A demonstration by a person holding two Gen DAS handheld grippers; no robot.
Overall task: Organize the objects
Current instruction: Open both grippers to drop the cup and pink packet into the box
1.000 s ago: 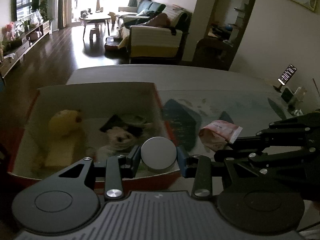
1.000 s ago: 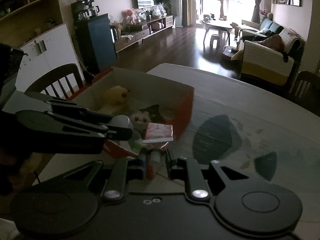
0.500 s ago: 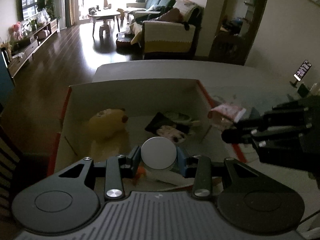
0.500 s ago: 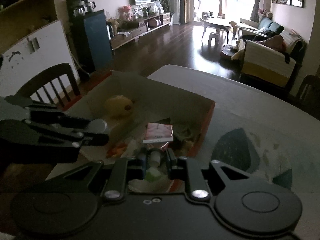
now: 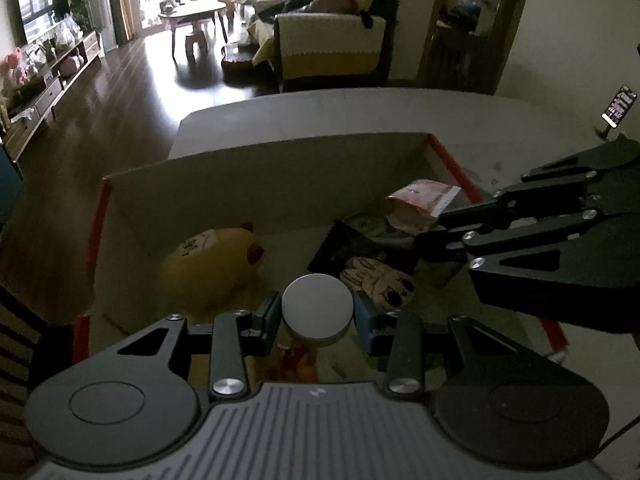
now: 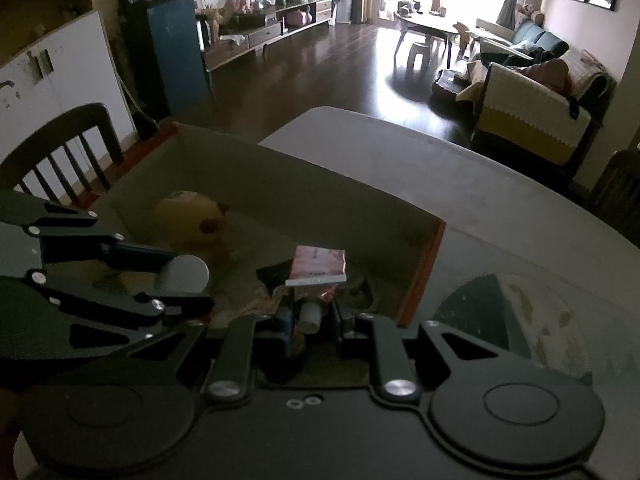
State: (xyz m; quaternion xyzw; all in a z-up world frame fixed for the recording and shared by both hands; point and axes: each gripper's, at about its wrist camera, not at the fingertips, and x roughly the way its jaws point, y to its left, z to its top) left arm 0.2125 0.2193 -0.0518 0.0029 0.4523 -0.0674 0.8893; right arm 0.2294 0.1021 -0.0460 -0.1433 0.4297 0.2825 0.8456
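An open cardboard box with red edges stands on the table. Inside lie a yellow plush toy, a dark card and a brown plush glove. My left gripper is shut on a round white container, held over the box's near part. My right gripper is shut on a pink tube by its white cap, held over the box's right side. In the left wrist view the pink tube hangs above the box's right corner. The right wrist view shows the white container at left.
The grey table stretches right of the box, with dark leaf-shaped patches on its top. A dark wooden chair stands at the box's left. A phone on a stand sits at the table's far right.
Both grippers have moved forward and left, from beside the box's near edge to above its inside. The tube went from outside the box's right wall to over its right corner.
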